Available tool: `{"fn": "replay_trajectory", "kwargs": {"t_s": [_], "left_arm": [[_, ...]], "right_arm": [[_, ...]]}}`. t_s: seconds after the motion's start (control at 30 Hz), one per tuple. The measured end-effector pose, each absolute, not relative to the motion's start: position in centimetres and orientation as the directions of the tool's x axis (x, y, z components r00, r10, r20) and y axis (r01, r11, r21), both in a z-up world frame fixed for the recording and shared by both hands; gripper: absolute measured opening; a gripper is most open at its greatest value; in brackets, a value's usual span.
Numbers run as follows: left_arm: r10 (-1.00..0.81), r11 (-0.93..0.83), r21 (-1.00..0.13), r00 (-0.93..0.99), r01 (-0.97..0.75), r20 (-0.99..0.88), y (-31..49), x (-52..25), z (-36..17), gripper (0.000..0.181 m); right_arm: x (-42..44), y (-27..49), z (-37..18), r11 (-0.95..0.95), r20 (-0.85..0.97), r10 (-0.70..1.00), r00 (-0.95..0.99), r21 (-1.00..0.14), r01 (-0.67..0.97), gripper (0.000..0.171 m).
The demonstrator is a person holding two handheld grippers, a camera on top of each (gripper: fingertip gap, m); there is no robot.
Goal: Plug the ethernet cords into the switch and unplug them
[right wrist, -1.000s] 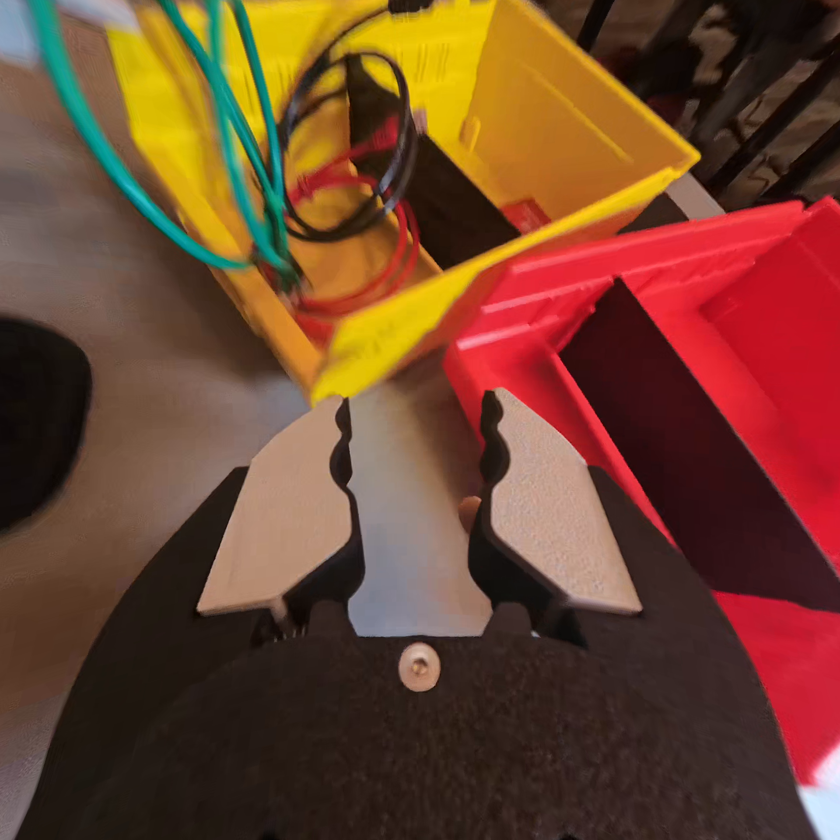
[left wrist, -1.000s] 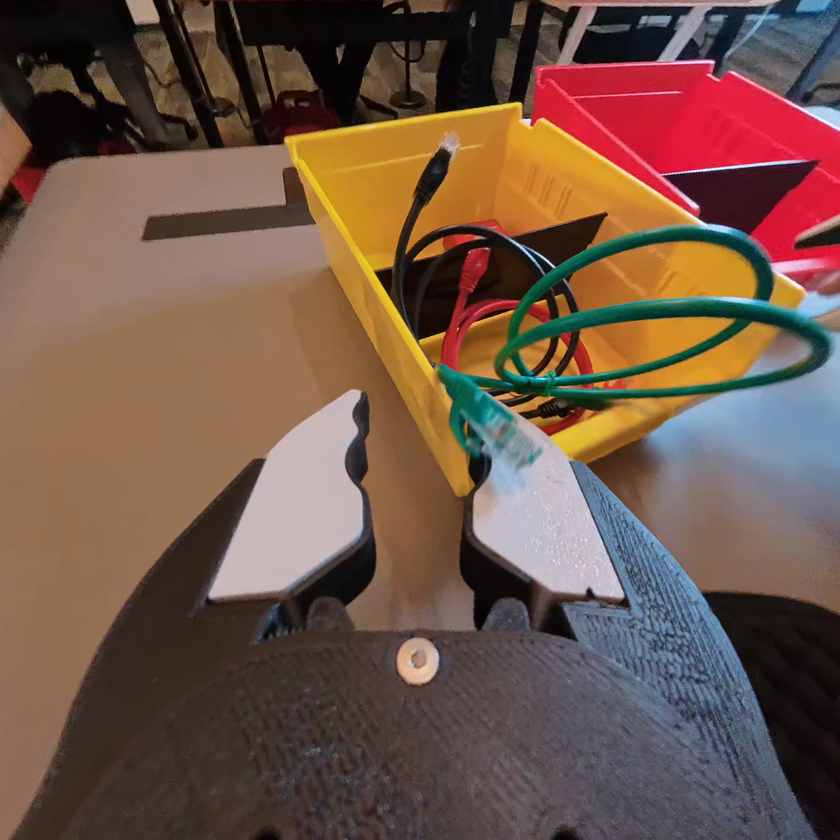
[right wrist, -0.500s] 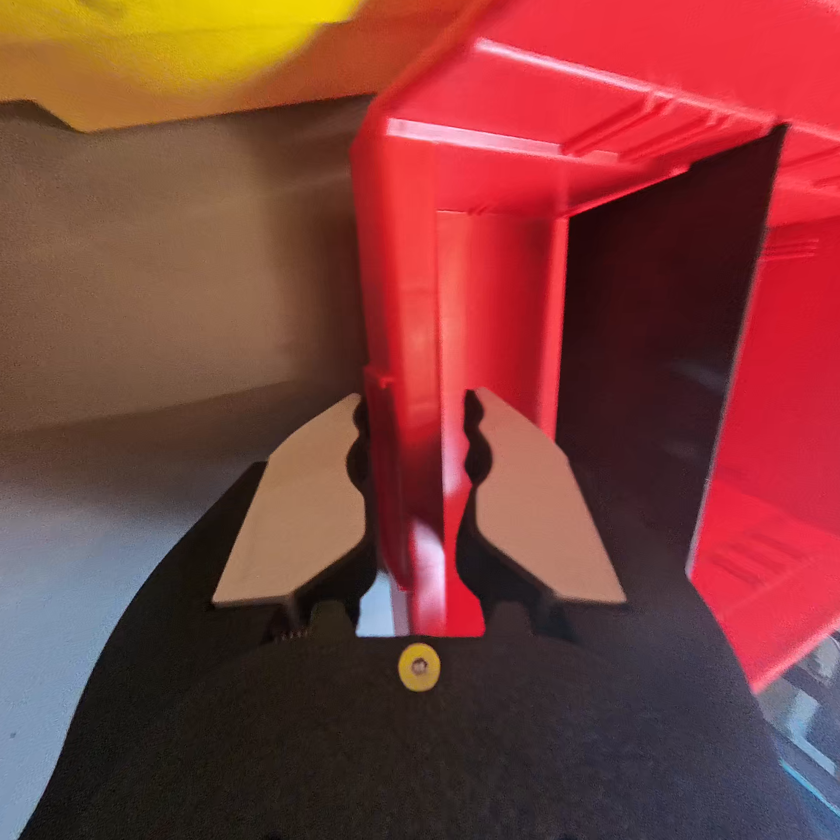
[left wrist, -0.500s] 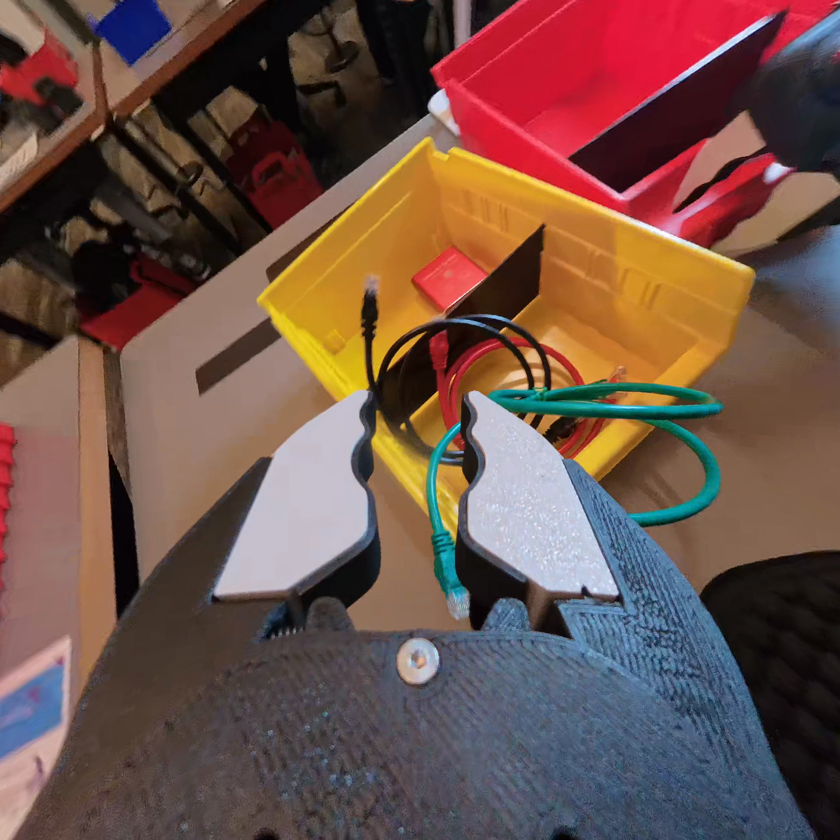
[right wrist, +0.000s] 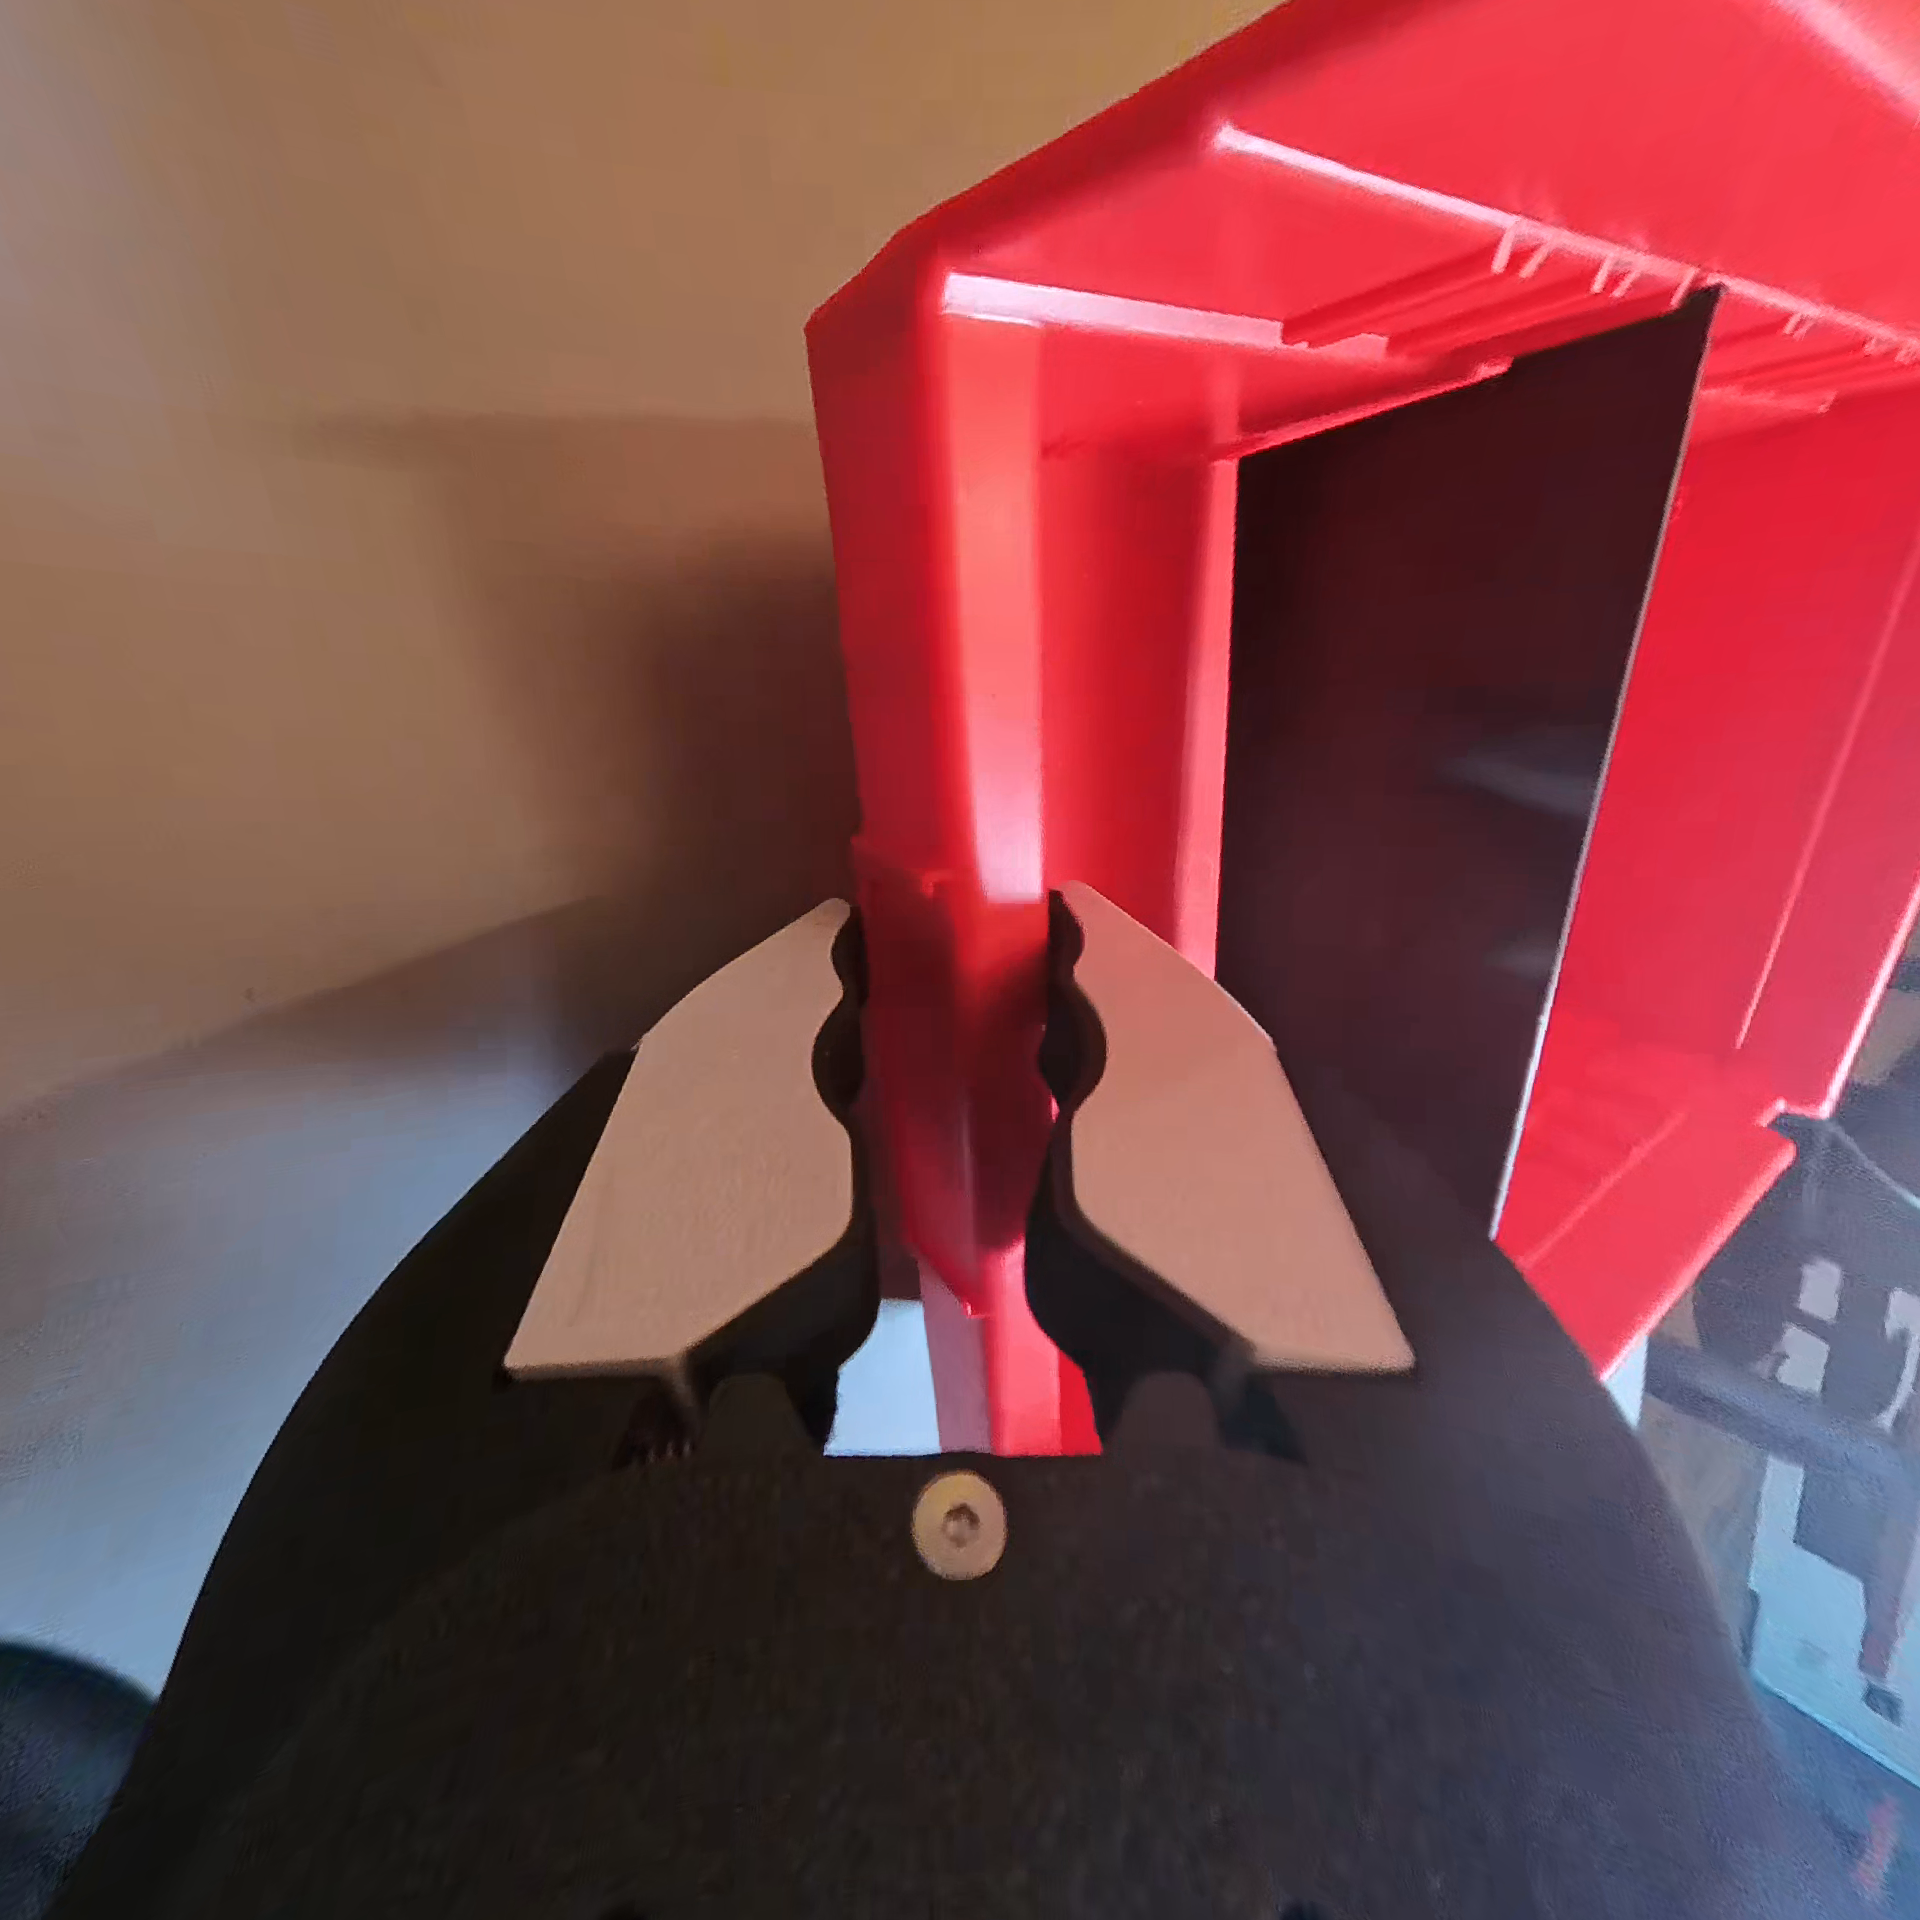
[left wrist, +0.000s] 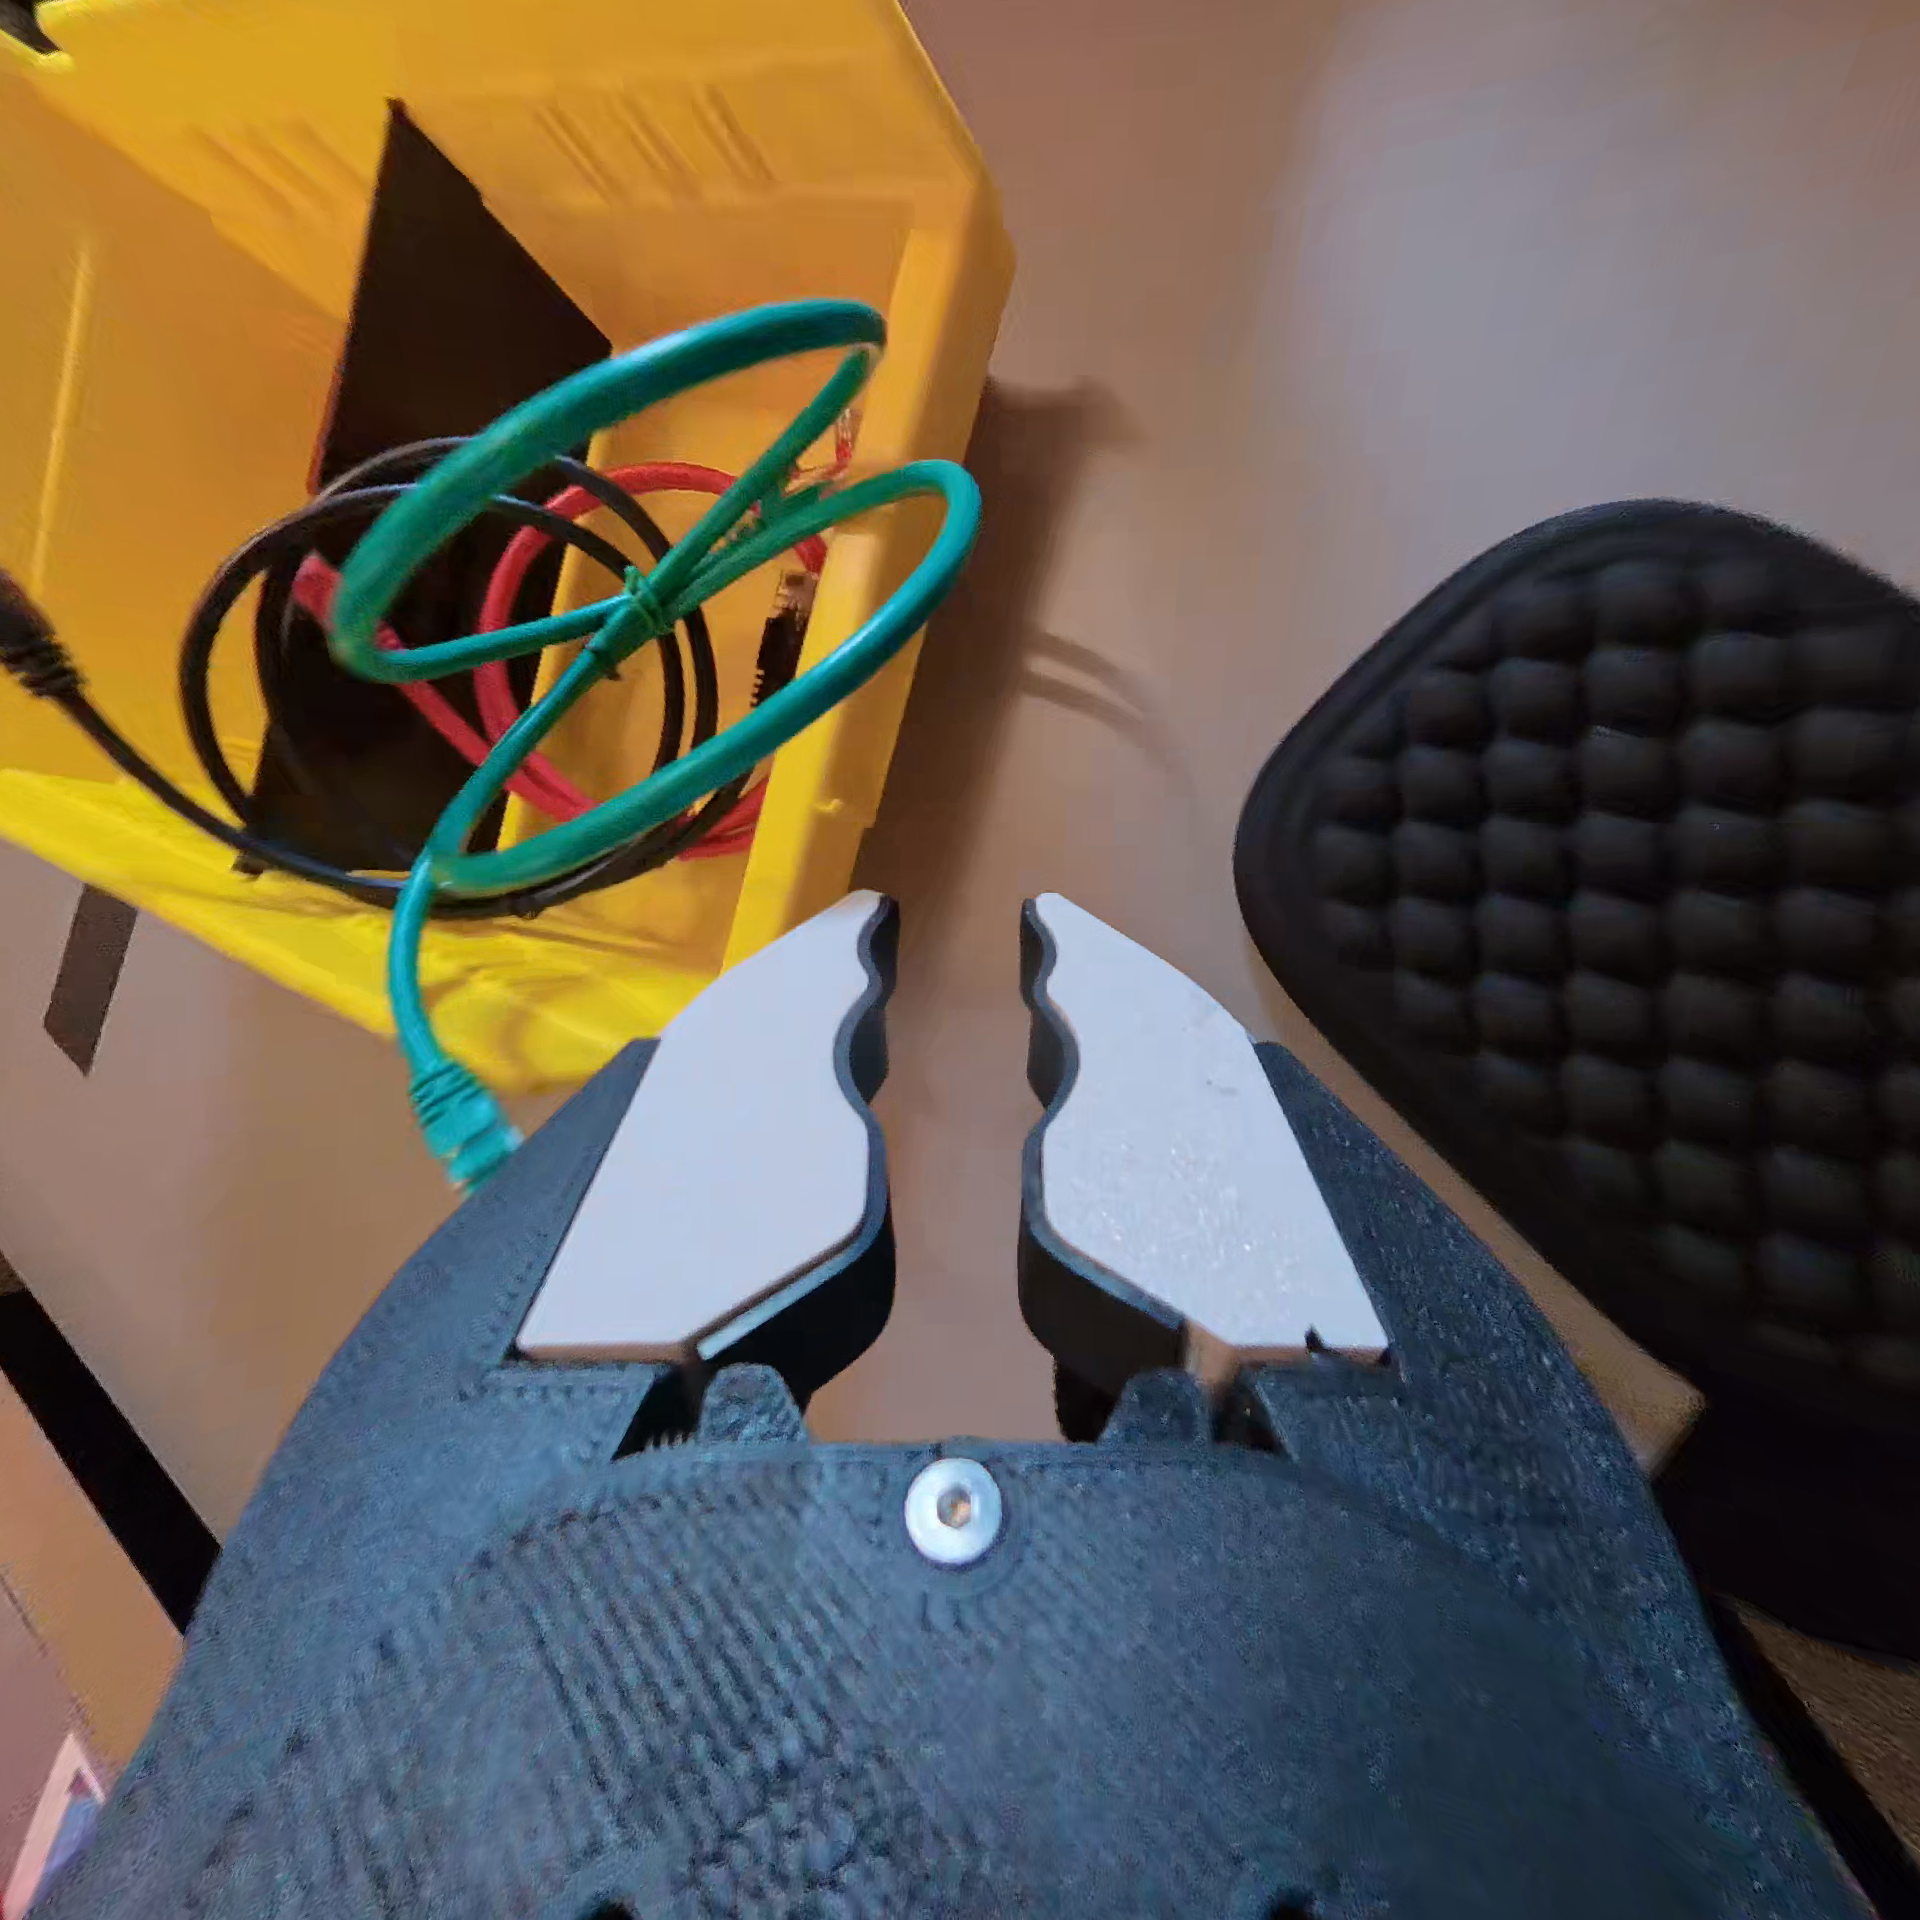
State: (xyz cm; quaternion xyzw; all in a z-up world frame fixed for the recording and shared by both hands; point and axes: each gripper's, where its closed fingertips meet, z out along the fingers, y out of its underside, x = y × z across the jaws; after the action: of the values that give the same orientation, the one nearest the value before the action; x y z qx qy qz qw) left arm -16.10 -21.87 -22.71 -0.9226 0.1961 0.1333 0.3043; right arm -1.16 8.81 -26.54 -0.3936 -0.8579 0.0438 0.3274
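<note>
A green ethernet cord (left wrist: 634,618), coiled and tied, hangs over the near edge of the yellow bin (left wrist: 644,125). Its plug (left wrist: 457,1117) dangles outside the bin, just left of my left gripper. A black cord (left wrist: 42,665) and a red cord (left wrist: 665,478) lie coiled inside the bin. My left gripper (left wrist: 956,920) is open and empty over the table, right of the bin's corner. My right gripper (right wrist: 951,914) is shut on the side wall of the red bin (right wrist: 1351,208), one finger on each side. No switch is in view.
A black padded cushion (left wrist: 1610,883) lies on the tan table (left wrist: 1351,312) right of my left gripper. Black dividers stand in the yellow bin (left wrist: 416,312) and in the red bin (right wrist: 1434,675). The table's edge runs below the cushion. My right fingertips sit around 35 cm from my left ones.
The green plug slid from between my left fingers to their left side as the left gripper swung right of the yellow bin. My right fingers closed onto the red bin's wall.
</note>
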Motion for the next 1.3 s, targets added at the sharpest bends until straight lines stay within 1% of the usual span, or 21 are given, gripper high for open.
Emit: {"fn": "replay_trajectory", "kwargs": {"t_s": [0.03, 0.1, 0.17, 0.23, 0.33, 0.37, 0.43, 0.5, 0.53, 0.63, 0.73, 0.8, 0.87, 0.9, 0.97, 1.0, 1.07, 1.13, 1.2, 1.23, 1.3], "left_arm": [[-0.273, -0.734, -0.503, 0.876, -0.457, -0.397, -21.0, -16.2, -23.7, 0.027], [-0.218, -0.727, -0.471, 0.818, -0.500, -0.532, -18.9, -17.5, -24.3, 0.034], [-0.217, -0.748, -0.393, 0.756, -0.535, -0.617, -17.3, -18.8, -24.9, 0.044], [-0.272, -0.764, -0.339, 0.751, -0.549, -0.602, -15.9, -19.0, -26.2, 0.047], [-0.358, -0.780, -0.237, 0.724, -0.579, -0.590, -14.6, -20.0, -28.1, 0.039], [-0.392, -0.774, -0.223, 0.725, -0.592, -0.566, -14.3, -19.8, -28.6, 0.032], [-0.430, -0.753, -0.224, 0.721, -0.618, -0.544, -13.5, -19.6, -28.8, 0.030], [-0.468, -0.757, -0.219, 0.745, -0.615, -0.475, -13.4, -19.4, -28.9, 0.029], [-0.479, -0.753, -0.225, 0.750, -0.618, -0.457, -13.2, -19.4, -29.0, 0.029], [-0.480, -0.747, -0.224, 0.740, -0.627, -0.472, -12.4, -20.2, -29.0, 0.029], [-0.448, -0.748, -0.271, 0.762, -0.606, -0.468, -11.7, -21.1, -28.9, 0.030], [-0.421, -0.762, -0.318, 0.805, -0.564, -0.418, -11.7, -20.9, -28.7, 0.029], [-0.398, -0.744, -0.391, 0.830, -0.541, -0.390, -11.5, -20.1, -27.4, 0.030], [-0.392, -0.733, -0.424, 0.840, -0.532, -0.375, -11.4, -19.7, -26.6, 0.030], [-0.371, -0.732, -0.470, 0.867, -0.494, -0.334, -11.2, -19.4, -25.0, 0.029], [-0.349, -0.733, -0.492, 0.881, -0.469, -0.320, -10.8, -19.6, -24.1, 0.026], [-0.332, -0.755, -0.513, 0.913, -0.409, -0.238, -10.1, -19.9, -22.7, 0.023], [-0.260, -0.763, -0.546, 0.938, -0.346, -0.231, -8.2, -21.7, -20.9, 0.016], [-0.198, -0.766, -0.591, 0.967, -0.254, -0.159, -6.1, -23.0, -19.3, 0.014], [-0.167, -0.780, -0.589, 0.978, -0.210, -0.129, -5.2, -23.8, -19.0, 0.015], [-0.159, -0.836, -0.521, 0.985, -0.171, -0.070, -4.4, -24.6, -19.5, 0.016]], "right_arm": [[-0.2, 9.2, -26.7, 0.682, 0.537, 0.703, -0.467, -0.324, 0.655, 0.031], [1.5, 9.9, -26.9, 0.675, 0.548, 0.701, -0.457, -0.300, 0.674, 0.032], [3.0, 10.7, -27.1, 0.663, 0.556, 0.701, -0.446, -0.279, 0.695, 0.032], [4.2, 11.5, -27.3, 0.644, 0.562, 0.708, -0.427, -0.266, 0.717, 0.032], [5.5, 13.2, -27.4, 0.597, 0.573, 0.728, -0.376, -0.260, 0.759, 0.032], [5.9, 13.9, -27.5, 0.576, 0.577, 0.736, -0.355, -0.257, 0.776, 0.032], [6.4, 15.0, -27.7, 0.551, 0.588, 0.738, -0.332, -0.241, 0.799, 0.032], [6.6, 16.0, -28.0, 0.535, 0.601, 0.731, -0.324, -0.210, 0.818, 0.032], [6.4, 16.5, -28.0, 0.522, 0.611, 0.731, -0.304, -0.213, 0.826, 0.033], [5.7, 17.5, -27.5, 0.465, 0.624, 0.752, -0.213, -0.273, 0.842, 0.038], [4.0, 14.3, -25.4, 0.428, 0.531, 0.836, -0.136, -0.477, 0.768, 0.044], [2.9, 11.5, -23.5, 0.415, 0.473, 0.873, -0.115, -0.600, 0.684, 0.046], [2.3, 9.0, -22.3, 0.401, 0.420, 0.900, -0.119, -0.685, 0.609, 0.045], [2.1, 8.1, -22.1, 0.393, 0.400, 0.908, -0.124, -0.709, 0.586, 0.045], [1.8, 7.1, -22.4, 0.383, 0.372, 0.918, -0.139, -0.732, 0.563, 0.042], [1.5, 6.9, -22.7, 0.381, 0.365, 0.920, -0.144, -0.741, 0.553, 0.040], [1.0, 6.6, -23.4, 0.374, 0.352, 0.924, -0.149, -0.751, 0.544, 0.039], [0.6, 6.2, -23.9, 0.371, 0.345, 0.926, -0.153, -0.762, 0.530, 0.038], [0.4, 6.0, -24.1, 0.383, 0.359, 0.921, -0.151, -0.769, 0.512, 0.036], [0.4, 6.0, -24.2, 0.394, 0.370, 0.917, -0.151, -0.768, 0.506, 0.035], [0.6, 6.3, -24.3, 0.405, 0.388, 0.911, -0.141, -0.769, 0.494, 0.033]]}}
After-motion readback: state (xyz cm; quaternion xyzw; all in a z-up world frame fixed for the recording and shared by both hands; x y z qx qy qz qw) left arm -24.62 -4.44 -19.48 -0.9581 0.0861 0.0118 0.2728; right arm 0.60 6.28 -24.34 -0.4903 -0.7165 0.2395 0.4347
